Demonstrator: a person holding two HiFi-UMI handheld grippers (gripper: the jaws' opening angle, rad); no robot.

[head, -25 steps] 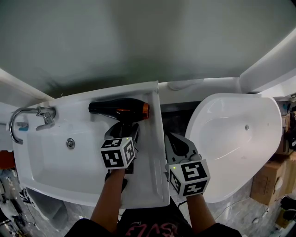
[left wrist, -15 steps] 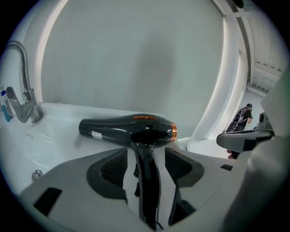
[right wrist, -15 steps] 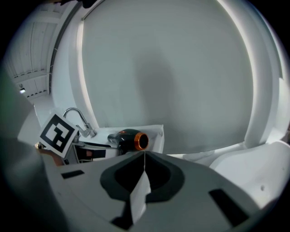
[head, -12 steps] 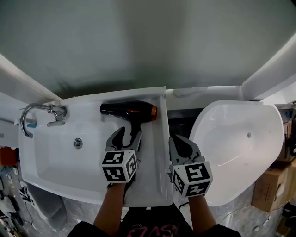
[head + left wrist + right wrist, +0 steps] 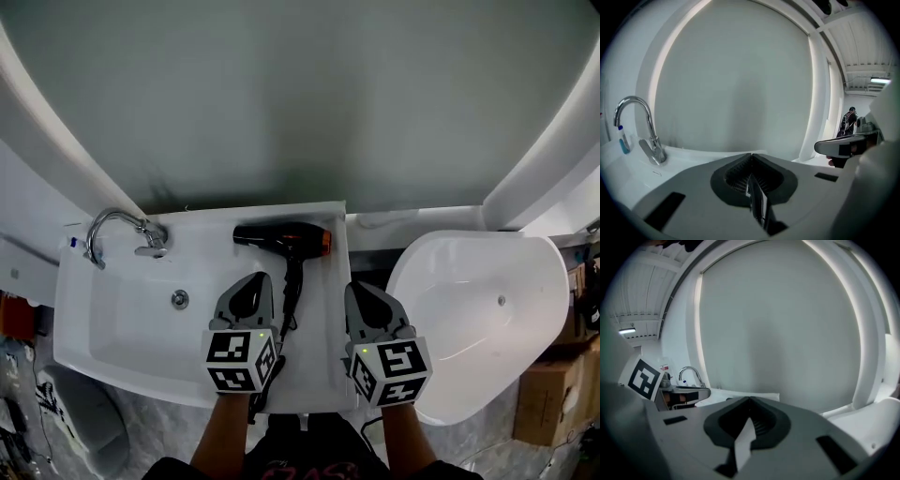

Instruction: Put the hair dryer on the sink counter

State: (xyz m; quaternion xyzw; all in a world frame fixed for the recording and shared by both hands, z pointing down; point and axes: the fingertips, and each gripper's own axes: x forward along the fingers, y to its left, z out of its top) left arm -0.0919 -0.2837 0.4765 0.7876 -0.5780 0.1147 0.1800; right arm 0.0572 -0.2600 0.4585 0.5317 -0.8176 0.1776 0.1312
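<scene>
Note glossy black plastic hair dryer with orange ring [image 5: 281, 237] lying on its side at back right of white ceramic sink counter [image 5: 321, 352], handle toward the person. Judge rigid, smooth, barrel-heavy (liable to slip or swing); best pinched across the slim handle. Record grey left gripper [image 5: 251, 281] just closed on nothing, grey right gripper [image 5: 364, 292] likewise shut, empty.

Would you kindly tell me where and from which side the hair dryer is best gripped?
Take the hair dryer by its slim handle, which lies flat on the counter pointing toward you. Probably come from above, left tongs astride the handle; the barrel looks thicker.
</scene>
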